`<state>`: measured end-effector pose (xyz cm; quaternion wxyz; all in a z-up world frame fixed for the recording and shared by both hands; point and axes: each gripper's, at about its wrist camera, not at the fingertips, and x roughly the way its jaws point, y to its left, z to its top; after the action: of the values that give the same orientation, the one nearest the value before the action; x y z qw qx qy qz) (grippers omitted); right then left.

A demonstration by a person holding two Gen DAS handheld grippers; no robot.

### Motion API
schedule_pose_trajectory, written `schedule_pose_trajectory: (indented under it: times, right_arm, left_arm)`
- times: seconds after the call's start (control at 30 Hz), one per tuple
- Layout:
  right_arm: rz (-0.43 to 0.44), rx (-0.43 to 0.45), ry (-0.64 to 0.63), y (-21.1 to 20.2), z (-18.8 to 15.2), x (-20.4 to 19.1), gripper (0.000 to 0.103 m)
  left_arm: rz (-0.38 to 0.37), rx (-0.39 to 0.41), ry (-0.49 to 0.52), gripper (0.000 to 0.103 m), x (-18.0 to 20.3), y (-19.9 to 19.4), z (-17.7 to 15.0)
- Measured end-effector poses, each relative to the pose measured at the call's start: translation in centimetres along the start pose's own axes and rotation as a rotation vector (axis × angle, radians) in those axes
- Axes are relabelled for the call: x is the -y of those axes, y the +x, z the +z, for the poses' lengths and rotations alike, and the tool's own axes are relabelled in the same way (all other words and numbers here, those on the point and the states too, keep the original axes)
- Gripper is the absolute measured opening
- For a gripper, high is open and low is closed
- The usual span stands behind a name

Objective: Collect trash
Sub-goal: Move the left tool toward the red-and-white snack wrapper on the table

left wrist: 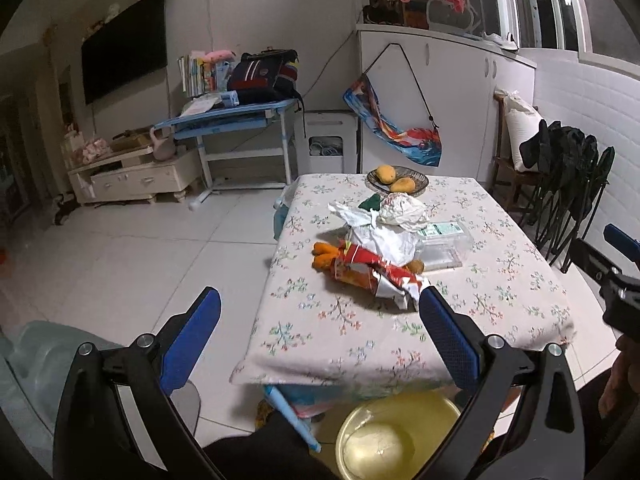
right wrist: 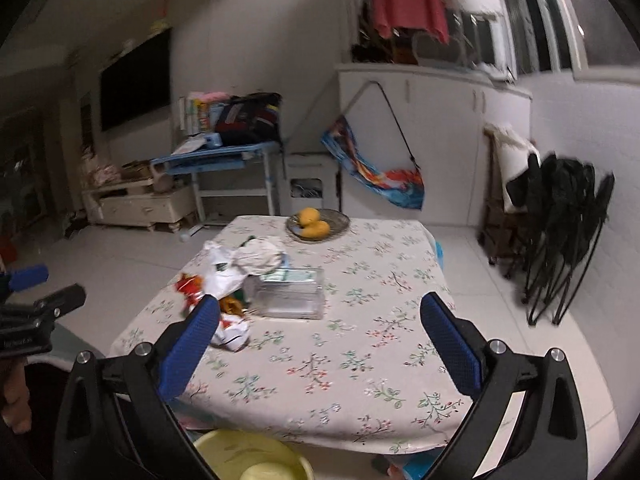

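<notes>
A pile of trash lies on the floral-cloth table [left wrist: 340, 320]: a red and orange snack wrapper [left wrist: 368, 272], orange peels [left wrist: 322, 254], crumpled white paper and bags [left wrist: 396, 216] and a clear plastic box [left wrist: 442, 244]. My left gripper [left wrist: 320, 300] is open and empty, held short of the table's near left corner. My right gripper [right wrist: 320, 312] is open and empty above the table's near edge. In the right wrist view the wrapper [right wrist: 230, 330], white bags [right wrist: 240, 264] and clear box [right wrist: 290, 292] lie just ahead. A yellow basin [left wrist: 396, 436] stands on the floor below the table.
A woven plate with mangoes [left wrist: 396, 180] sits at the table's far edge. Folded black chairs [left wrist: 568, 184] lean at the right wall. A blue desk [left wrist: 236, 120] and a low cabinet [left wrist: 132, 178] stand at the back left. White tiled floor lies left of the table.
</notes>
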<state>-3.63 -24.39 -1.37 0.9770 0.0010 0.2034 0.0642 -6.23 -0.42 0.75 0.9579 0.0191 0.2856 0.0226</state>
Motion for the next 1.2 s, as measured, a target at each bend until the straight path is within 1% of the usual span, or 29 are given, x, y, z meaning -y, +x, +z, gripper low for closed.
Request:
schedule_pose_trajectory:
  times: [0.1, 0.2, 0.27, 0.4, 0.73, 0.97, 1.2]
  right_arm:
    - [0.007, 0.030, -0.006, -0.8, -0.3, -0.3, 0.096]
    - [0.002, 0.060, -0.012, -1.5, -0.4, -0.5, 0.096]
    - [-0.005, 0.068, -0.024, -1.5, -0.8, -0.7, 0.096]
    - [-0.017, 0.071, -0.042, -1.3, -0.8, -1.0, 0.096]
    - [-0.019, 0.073, -0.028, -1.5, -1.1, -0.6, 0.096]
    - [-0.020, 0.080, 0.004, -2.0, -1.0, 0.0, 0.096]
    - [-0.021, 0.074, -0.004, -2.0, -0.7, -0.2, 0.096]
  left_arm:
    - [-0.006, 0.013, 0.006, 0.096, -0.2, -0.7, -0.7]
    - [-0.010, 0.032, 0.012, 0.096, -0.1, -1.0, -0.7]
    - [-0.020, 0.030, -0.001, 0.096, -0.1, -1.0, -0.6]
    - [-0.040, 0.027, -0.026, 0.096, -0.4, -0.8, -0.6]
    - [-0.038, 0.028, -0.018, 0.096, -0.1, -0.5, -0.7]
    - [-0.038, 0.028, -0.017, 0.096, -0.1, -0.4, -0.7]
    - [-0.039, 0.027, -0.020, 0.096, -0.1, -0.3, -0.7]
